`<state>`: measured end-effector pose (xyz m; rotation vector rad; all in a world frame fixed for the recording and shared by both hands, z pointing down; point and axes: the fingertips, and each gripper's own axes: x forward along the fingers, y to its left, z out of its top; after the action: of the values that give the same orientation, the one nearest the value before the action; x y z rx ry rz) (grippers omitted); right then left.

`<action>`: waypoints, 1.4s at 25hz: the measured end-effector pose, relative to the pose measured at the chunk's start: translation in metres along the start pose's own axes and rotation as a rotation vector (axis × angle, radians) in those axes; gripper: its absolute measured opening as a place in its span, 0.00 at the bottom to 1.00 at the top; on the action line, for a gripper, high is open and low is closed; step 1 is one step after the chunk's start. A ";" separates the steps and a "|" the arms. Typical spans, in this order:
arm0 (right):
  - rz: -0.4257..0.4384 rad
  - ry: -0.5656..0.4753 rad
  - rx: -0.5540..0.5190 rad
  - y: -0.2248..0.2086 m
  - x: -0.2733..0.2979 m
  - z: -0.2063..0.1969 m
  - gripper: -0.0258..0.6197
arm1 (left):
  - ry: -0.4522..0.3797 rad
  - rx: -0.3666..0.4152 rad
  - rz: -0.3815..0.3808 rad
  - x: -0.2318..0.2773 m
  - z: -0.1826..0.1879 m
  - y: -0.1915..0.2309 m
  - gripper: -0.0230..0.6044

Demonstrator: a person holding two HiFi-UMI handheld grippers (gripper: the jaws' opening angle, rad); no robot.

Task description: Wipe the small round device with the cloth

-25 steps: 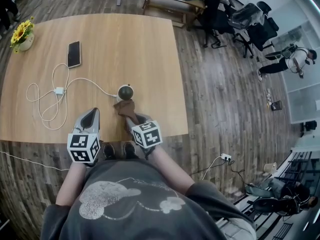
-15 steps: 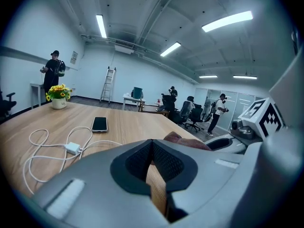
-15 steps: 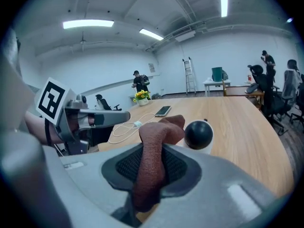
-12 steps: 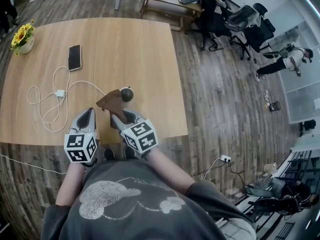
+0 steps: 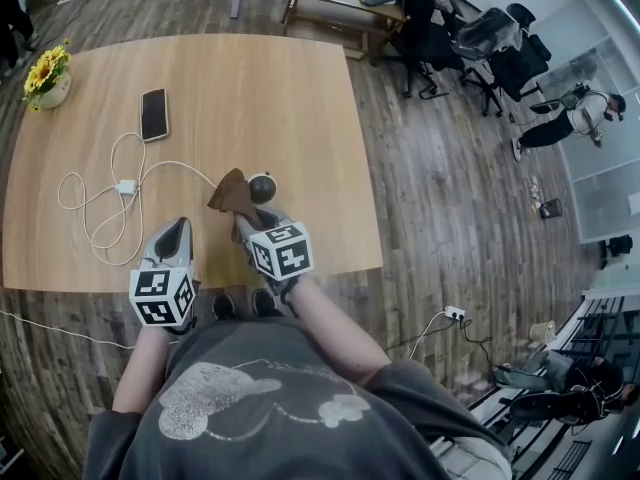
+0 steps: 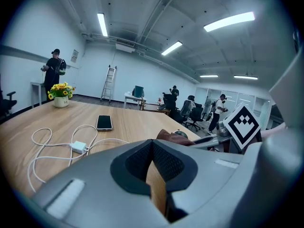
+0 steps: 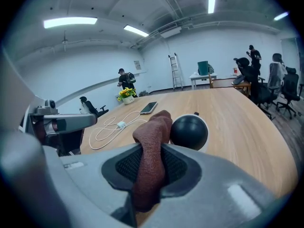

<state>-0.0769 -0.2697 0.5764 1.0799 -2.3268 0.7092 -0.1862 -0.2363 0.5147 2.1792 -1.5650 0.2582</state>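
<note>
Between right fingers [image 7: 175, 165], brown cloth [image 7: 151, 144]

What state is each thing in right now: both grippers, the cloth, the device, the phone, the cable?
Left gripper: jaws shut, nothing between them.
Right gripper: jaws shut on the cloth.
Cloth: bunched, sticking out past the jaws, close beside the device.
Small round device: standing on the table, uncovered.
Phone: lying flat, screen dark.
Cable: loose loops on the table.
</note>
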 end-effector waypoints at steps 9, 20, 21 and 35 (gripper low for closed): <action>-0.043 0.073 0.051 -0.009 0.014 -0.031 0.16 | 0.029 0.018 -0.043 0.004 -0.004 0.010 0.07; -0.021 0.028 -0.070 0.005 -0.027 -0.033 0.16 | 0.063 0.048 -0.106 0.019 -0.007 0.005 0.07; -0.021 -0.002 -0.101 0.006 -0.036 -0.025 0.16 | 0.066 0.051 -0.108 0.021 -0.008 0.004 0.07; 0.048 -0.123 -0.303 -0.068 -0.069 0.086 0.16 | 0.018 0.021 -0.015 0.043 0.015 -0.021 0.07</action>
<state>-0.0006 -0.3237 0.4872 0.9552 -2.4705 0.2983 -0.1531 -0.2740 0.5132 2.1984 -1.5421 0.2898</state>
